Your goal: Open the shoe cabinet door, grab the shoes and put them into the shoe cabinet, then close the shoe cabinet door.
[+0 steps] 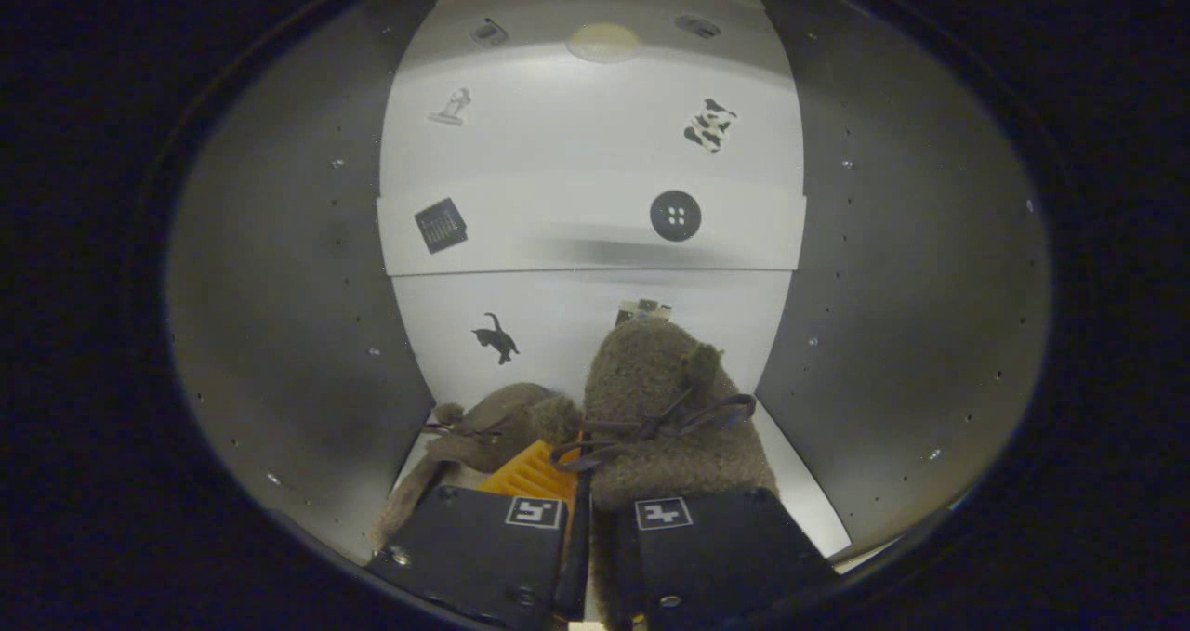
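Note:
I am looking into the shoe cabinet (279, 287), with its grey side walls and white back panel. A brown fuzzy shoe (669, 408) with dark laces rises just ahead of my fingers, its toe pointing toward the back panel. My gripper (581, 506) is shut on this shoe, the two fingers nearly together with the shoe's near edge pinched between them. A second brown fuzzy shoe (493, 422) lies on the cabinet floor beyond my left finger, close beside the held one.
A white shelf (595, 236) crosses the cabinet at mid height, above both shoes. The back panel (558, 334) carries small dark stickers. White cabinet floor (809, 496) shows to the right of the held shoe. The grey side walls stand close on both sides.

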`<state>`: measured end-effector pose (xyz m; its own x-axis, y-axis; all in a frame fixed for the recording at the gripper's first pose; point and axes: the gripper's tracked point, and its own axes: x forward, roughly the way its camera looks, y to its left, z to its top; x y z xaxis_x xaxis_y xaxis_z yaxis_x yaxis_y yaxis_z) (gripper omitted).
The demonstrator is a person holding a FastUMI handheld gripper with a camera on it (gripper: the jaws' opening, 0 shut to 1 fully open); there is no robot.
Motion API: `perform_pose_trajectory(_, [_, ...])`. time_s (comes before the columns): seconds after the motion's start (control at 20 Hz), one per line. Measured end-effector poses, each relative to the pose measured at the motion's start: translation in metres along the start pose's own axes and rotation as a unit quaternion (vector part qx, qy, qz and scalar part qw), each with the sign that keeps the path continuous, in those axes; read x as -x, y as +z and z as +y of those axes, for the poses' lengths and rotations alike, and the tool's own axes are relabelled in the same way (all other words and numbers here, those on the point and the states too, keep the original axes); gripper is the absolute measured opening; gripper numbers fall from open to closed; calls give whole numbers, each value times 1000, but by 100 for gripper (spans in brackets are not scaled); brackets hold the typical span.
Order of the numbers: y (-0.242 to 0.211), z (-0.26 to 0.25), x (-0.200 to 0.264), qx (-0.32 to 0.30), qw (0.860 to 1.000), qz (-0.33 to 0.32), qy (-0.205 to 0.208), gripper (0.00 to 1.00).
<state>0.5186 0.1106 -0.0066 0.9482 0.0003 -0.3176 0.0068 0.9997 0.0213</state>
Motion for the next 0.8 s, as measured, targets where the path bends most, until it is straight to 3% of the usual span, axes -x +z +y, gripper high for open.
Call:
perform_pose_trajectory(0.15, [-11, 2, -7, -4, 1000, 25, 11, 35])
perform_pose_trajectory(0.4, [-21, -1, -1, -10, 999, 37, 14, 53])
perform_pose_trajectory(0.55, [-21, -3, 11, 1, 1000, 29, 9, 63])
perform_pose_trajectory(0.7, [-9, -9, 27, 29, 1000, -10, -5, 64])
perform_pose_trajectory(0.8, [-5, -9, 46, 42, 999, -29, -6, 75])
